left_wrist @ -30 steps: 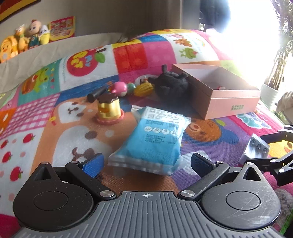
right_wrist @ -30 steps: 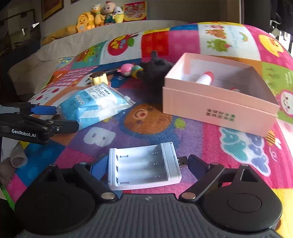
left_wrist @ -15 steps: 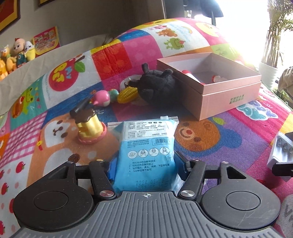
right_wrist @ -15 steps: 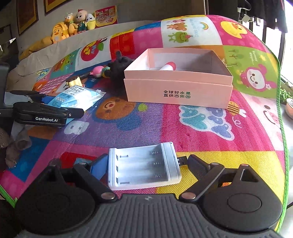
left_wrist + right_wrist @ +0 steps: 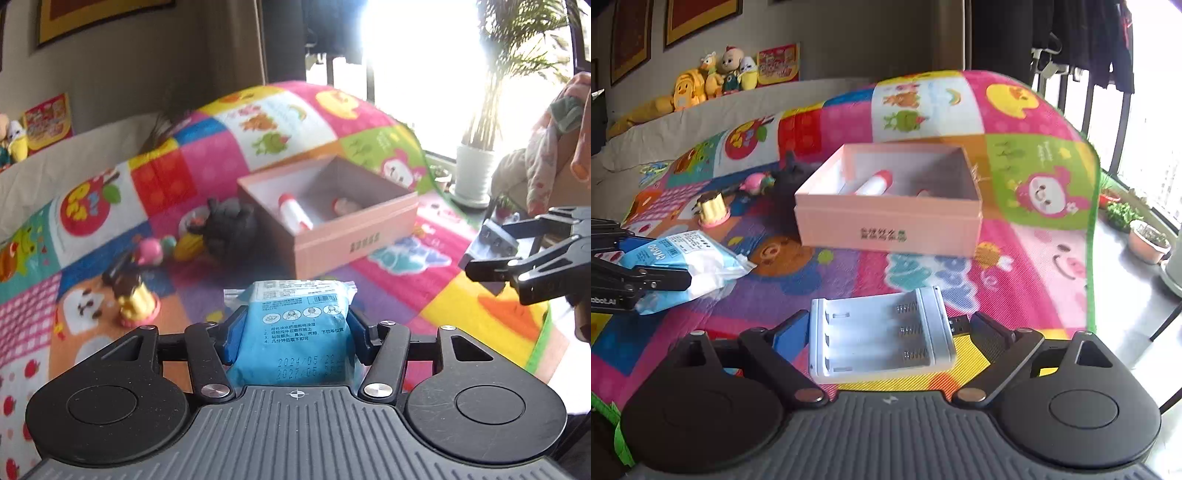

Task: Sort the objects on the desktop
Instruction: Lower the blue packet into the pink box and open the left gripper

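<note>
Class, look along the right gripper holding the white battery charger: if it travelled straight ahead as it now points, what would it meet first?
Most likely the near wall of the open pink cardboard box, straight ahead of the right gripper and its white plastic battery charger; whether it clears the rim is unclear.

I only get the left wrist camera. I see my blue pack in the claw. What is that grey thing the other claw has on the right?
Observer: A white battery charger with empty slots, held by the right gripper.
Operator: Does it have a plug?
Observer: Yes, a black USB plug sticks out beside the right finger.
Operator: Is my blue pack touching the mat?
Observer: From the right wrist camera it looks lifted; its clear end hangs over the play mat.
</note>
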The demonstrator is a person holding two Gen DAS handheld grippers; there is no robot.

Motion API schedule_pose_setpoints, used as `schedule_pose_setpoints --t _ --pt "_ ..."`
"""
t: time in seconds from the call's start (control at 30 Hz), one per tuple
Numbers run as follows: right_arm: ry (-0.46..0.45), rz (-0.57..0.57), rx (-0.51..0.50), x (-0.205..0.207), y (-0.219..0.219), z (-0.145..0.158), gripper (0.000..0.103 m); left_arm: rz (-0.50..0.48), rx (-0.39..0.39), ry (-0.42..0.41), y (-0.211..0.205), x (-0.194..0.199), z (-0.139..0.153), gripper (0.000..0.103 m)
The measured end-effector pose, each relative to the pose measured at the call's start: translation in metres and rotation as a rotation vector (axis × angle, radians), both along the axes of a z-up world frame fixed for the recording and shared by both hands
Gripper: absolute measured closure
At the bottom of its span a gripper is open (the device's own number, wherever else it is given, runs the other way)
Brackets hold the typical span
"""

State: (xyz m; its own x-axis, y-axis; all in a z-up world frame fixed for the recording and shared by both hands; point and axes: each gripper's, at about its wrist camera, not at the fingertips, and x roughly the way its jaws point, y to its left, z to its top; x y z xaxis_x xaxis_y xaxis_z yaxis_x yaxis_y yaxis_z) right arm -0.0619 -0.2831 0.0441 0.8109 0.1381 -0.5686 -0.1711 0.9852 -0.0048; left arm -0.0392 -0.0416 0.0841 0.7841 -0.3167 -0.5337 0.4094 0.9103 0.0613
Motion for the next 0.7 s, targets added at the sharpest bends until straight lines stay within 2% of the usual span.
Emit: schedule_pose_setpoints --t 0.13,0.27,0.3,0.33,0.4,0.47,0.53,0.7 --pt "-0.124 -0.047 0.043 -0.005 -0.02 0.038 0.011 -0.052 -0.075 -0.062 -0.023 0.033 0.039 0.042" --pt "-0.244 -0.054 0.056 -0.007 -0.03 0.072 0.011 -0.07 -0.136 -0.115 -0.06 0.096 0.067 0.042" --pt "-0.261 -0.053 0.051 -0.006 -0.031 0.077 0.011 -0.079 -0.161 -0.119 -0.069 0.113 0.07 0.04" --pt "-0.271 -0.05 0.046 -0.004 -0.03 0.082 0.011 -0.087 -0.179 -0.12 -0.078 0.13 0.071 0.027" --pt "-0.273 -0.041 0.035 0.001 -0.029 0.086 0.011 -0.041 -0.189 -0.107 -0.089 0.16 0.067 0.002" --pt "-0.256 -0.039 0.017 0.007 -0.026 0.084 0.011 0.008 -0.194 -0.063 -0.084 0.174 0.056 0.003" --pt "-0.235 -0.032 -0.001 0.011 -0.025 0.079 0.011 0.016 -0.21 -0.02 -0.069 0.172 0.04 0.003" --pt "-0.156 -0.031 -0.002 0.026 -0.029 0.062 0.011 0.137 -0.093 0.016 -0.015 0.132 -0.009 0.002"
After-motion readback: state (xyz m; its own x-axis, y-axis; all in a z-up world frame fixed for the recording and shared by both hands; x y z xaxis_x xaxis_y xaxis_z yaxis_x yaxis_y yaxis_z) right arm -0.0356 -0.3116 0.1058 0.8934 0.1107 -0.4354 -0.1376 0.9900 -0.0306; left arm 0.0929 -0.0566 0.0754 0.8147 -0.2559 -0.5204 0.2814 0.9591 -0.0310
